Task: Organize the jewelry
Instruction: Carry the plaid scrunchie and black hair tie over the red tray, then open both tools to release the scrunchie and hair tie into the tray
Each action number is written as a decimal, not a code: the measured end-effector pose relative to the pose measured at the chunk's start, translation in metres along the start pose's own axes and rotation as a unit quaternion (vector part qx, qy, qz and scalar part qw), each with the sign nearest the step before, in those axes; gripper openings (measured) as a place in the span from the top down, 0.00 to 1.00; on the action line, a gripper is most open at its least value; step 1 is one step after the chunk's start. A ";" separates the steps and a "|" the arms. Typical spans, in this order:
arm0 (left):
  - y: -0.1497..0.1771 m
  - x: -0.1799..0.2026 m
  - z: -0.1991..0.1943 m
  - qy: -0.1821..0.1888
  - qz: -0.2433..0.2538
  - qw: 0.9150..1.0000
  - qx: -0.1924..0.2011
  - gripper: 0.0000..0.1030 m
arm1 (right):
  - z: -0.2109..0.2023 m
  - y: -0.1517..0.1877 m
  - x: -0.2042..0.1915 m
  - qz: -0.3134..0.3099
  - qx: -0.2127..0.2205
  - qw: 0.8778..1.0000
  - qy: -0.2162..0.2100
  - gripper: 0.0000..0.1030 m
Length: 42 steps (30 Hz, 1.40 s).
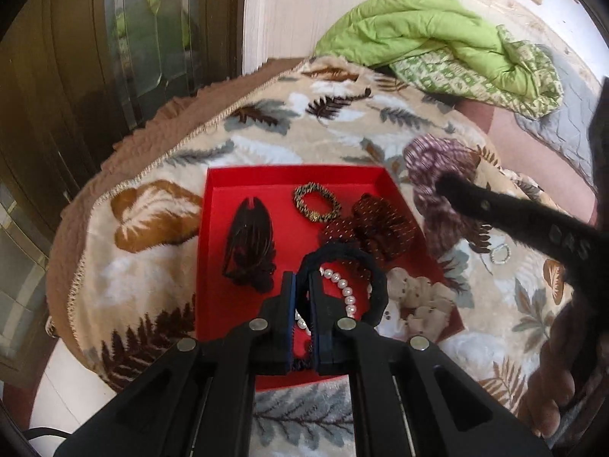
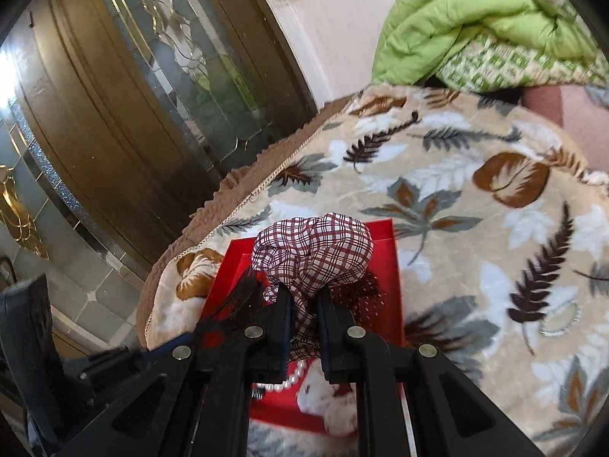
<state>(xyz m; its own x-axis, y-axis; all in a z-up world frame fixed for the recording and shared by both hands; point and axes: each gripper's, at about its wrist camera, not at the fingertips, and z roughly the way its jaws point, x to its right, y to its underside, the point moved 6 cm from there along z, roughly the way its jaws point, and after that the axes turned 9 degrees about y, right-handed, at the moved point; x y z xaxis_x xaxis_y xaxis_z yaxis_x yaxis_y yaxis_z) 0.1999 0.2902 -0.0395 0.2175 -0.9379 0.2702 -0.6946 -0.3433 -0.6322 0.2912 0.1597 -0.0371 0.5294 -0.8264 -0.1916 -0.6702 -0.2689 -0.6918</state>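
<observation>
A red tray (image 1: pixel 213 251) lies on a leaf-print blanket. In it are a black claw clip (image 1: pixel 249 245), a gold-black beaded bracelet (image 1: pixel 316 202), a dark red dotted scrunchie (image 1: pixel 377 226), a pearl bracelet (image 1: pixel 346 289) and a cream scrunchie (image 1: pixel 422 297). My left gripper (image 1: pixel 302 282) is shut on a black hair tie (image 1: pixel 375 285), held just above the tray. My right gripper (image 2: pixel 303 297) is shut on a plaid maroon-white scrunchie (image 2: pixel 316 251), held over the tray (image 2: pixel 396 304); the scrunchie also shows in the left wrist view (image 1: pixel 437 167).
A silver ring bracelet (image 1: pixel 499 254) lies on the blanket (image 1: pixel 266 141) right of the tray, also in the right wrist view (image 2: pixel 563 318). A green quilt (image 1: pixel 437 38) lies at the back. A brown glass-panelled door (image 1: pixel 114 57) stands left. The bed edge drops off at left.
</observation>
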 end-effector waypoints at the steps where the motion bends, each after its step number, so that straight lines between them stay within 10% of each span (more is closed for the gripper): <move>1: 0.002 -0.003 0.004 0.001 -0.002 1.000 -0.004 0.94 | 0.009 -0.002 0.001 -0.001 -0.005 1.000 0.001 0.87; 42: 0.030 -0.051 0.062 -0.016 -0.030 0.996 -0.082 0.93 | 0.153 0.000 -0.054 -0.049 -0.144 0.988 -0.001 0.82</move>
<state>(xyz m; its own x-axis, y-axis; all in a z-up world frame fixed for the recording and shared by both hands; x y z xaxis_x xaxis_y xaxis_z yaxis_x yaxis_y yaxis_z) 0.2104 0.3245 -0.1170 0.2826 -0.9179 0.2787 -0.7822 -0.3887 -0.4869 0.3422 0.2802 -0.1335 0.6002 -0.7886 -0.1339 -0.7356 -0.4785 -0.4795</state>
